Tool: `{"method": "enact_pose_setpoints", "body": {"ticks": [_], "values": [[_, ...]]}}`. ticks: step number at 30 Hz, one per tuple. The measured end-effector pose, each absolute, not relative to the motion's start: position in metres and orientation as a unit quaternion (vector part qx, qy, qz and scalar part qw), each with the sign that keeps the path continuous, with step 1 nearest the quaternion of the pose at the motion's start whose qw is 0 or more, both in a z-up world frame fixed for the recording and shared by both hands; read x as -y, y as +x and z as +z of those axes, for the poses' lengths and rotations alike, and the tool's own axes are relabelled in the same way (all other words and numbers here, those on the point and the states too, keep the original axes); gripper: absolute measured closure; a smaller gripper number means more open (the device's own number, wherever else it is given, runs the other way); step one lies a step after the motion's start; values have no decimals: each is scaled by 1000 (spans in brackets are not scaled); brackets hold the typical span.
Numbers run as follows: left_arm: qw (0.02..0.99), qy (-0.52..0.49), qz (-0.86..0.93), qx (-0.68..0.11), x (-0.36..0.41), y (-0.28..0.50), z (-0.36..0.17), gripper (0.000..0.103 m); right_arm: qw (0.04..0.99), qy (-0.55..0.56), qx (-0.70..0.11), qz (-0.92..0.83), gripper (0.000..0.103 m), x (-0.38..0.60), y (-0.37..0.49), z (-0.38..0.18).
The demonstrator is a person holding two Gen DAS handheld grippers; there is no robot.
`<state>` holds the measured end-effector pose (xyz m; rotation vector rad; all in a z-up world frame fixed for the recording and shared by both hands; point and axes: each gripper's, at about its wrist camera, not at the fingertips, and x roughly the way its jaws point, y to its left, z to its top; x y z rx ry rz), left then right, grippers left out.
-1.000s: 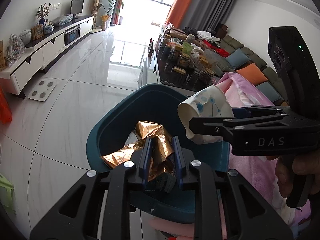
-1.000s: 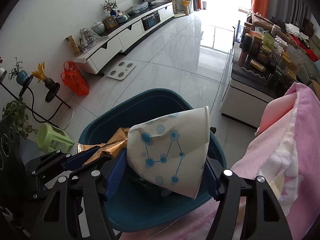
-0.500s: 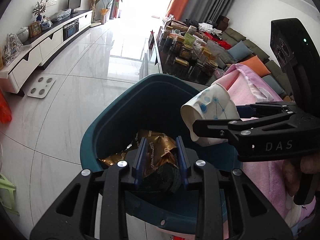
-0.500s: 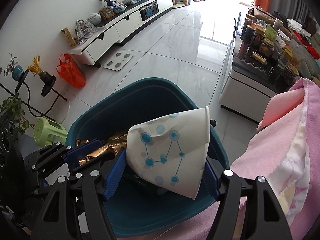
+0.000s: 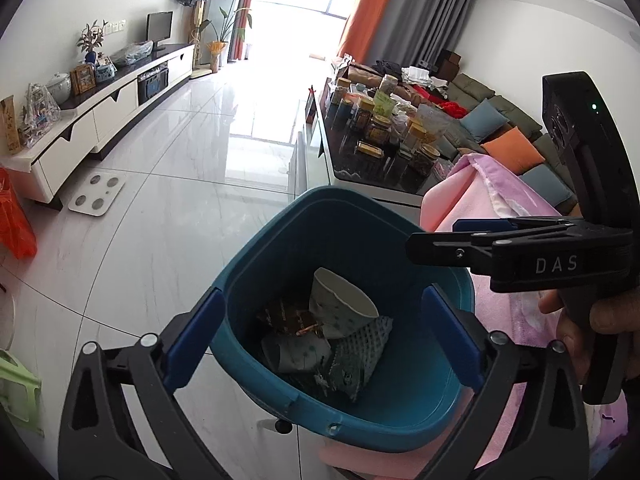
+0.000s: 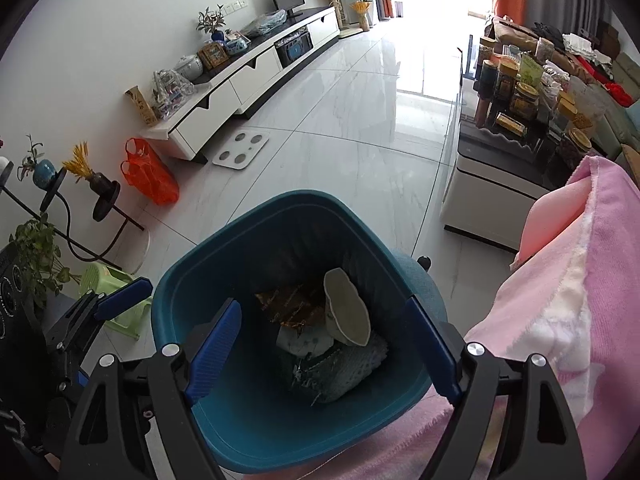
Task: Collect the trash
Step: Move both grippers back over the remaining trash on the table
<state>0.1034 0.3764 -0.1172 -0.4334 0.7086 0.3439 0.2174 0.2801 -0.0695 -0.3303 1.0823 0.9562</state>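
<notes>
While both grippers hang over the bin (image 5: 256, 264), nothing held: left gripper (image 5: 320, 344) spread wide, jaws at either side of the bin's mouth, empty; right gripper (image 6: 320, 356) likewise wide apart and empty, seen also side-on in the left view (image 5: 436, 240) near the bin's right rim

Down inside, toward the far wall: cup (image 5: 340, 300), paper, patterned, lying tilted with its mouth squashed to an oval (image 6: 346, 312); wrapper (image 5: 294, 318), bronze foil, crumpled just left of the cup and touching it (image 6: 290, 304); foam net (image 5: 360, 352) and another pale scrap under them, near the bin's bottom

Likely handling, judged from looks: all featherweight; cup thin-walled and already dented, so bound to fold under any pinch, best taken across the rim or the flattened wall; foil slick and springy, best pinched on a bunched crease, not a flat face; net soft, apt to snag on a pad. No breakage risk, only slipping or drifting on release

Beside the bin at right, pink blanket (image 6: 568, 320) touching its near rim. Beyond, marble floor (image 6: 360, 128), scale (image 6: 240, 148), low table with jars (image 5: 384, 140). Both pieces now binned, this drop looks done; whether more trash lies about cannot be told
</notes>
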Motion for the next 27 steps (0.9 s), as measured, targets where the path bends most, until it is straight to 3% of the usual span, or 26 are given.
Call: {"method": "enact_pose_setpoints", "body": {"ticks": [8, 27], "values": [[913, -181, 202, -304, -368, 83, -74, 6, 779, -139, -427, 438, 7, -251, 208, -35], [955, -126, 171, -209, -281, 67, 25, 6, 858, -86, -315, 397, 7, -131, 163, 15]]}}
